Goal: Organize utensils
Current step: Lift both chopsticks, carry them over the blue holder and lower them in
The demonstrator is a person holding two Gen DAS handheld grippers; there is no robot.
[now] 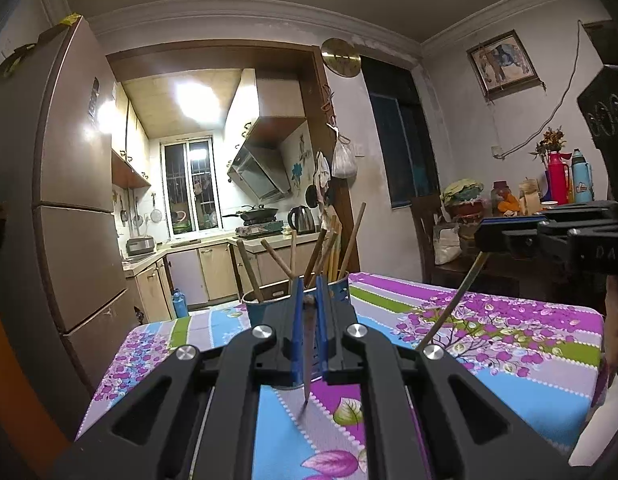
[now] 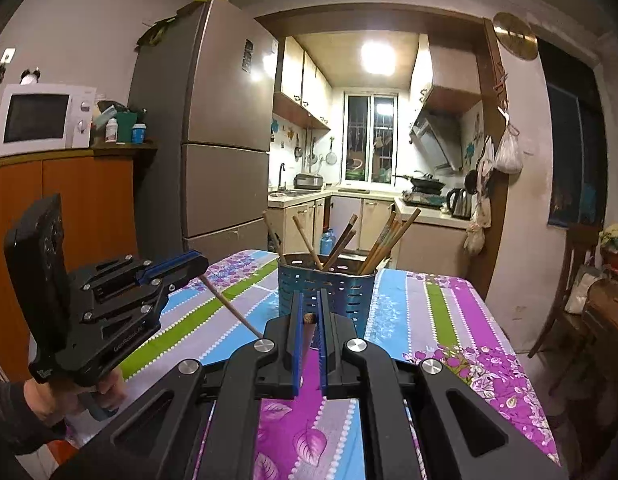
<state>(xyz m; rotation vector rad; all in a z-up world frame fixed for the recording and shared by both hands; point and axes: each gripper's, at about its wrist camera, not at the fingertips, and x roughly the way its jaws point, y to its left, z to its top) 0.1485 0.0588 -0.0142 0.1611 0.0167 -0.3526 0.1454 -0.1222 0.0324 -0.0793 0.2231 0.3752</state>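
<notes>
1. The left gripper (image 1: 309, 304) is raised above the table (image 1: 509, 364), its blue-padded fingers clamped on a single dark chopstick (image 1: 307, 360).
2. In the left wrist view that chopstick hangs nearly vertical between the pads. Its upper end sits at the fingertips, and its pointed lower end lies close to the floral tablecloth (image 1: 489, 328); contact cannot be confirmed.
3. The right gripper (image 2: 309, 320) is likewise closed on a second chopstick (image 2: 307, 340). The rounded butt end shows between the finger pads, and the shaft runs downward behind them.
4. Seen from the left wrist camera, the second chopstick slants from the right gripper down toward the table.
5. The blue perforated utensil holder (image 2: 329, 292) stands upright on the tablecloth, directly ahead of both grippers and near their fingertips.
6. The holder contains a loose bundle of chopsticks (image 2: 383, 240), which lean outward in several directions above the rim.
7. A hand (image 2: 57, 396) grips the handle of the left gripper at the lower left of the right wrist view.
8. Background: a refrigerator (image 2: 213, 120) stands left of the kitchen doorway, and a microwave (image 2: 41, 120) sits on a wooden cabinet.
</notes>
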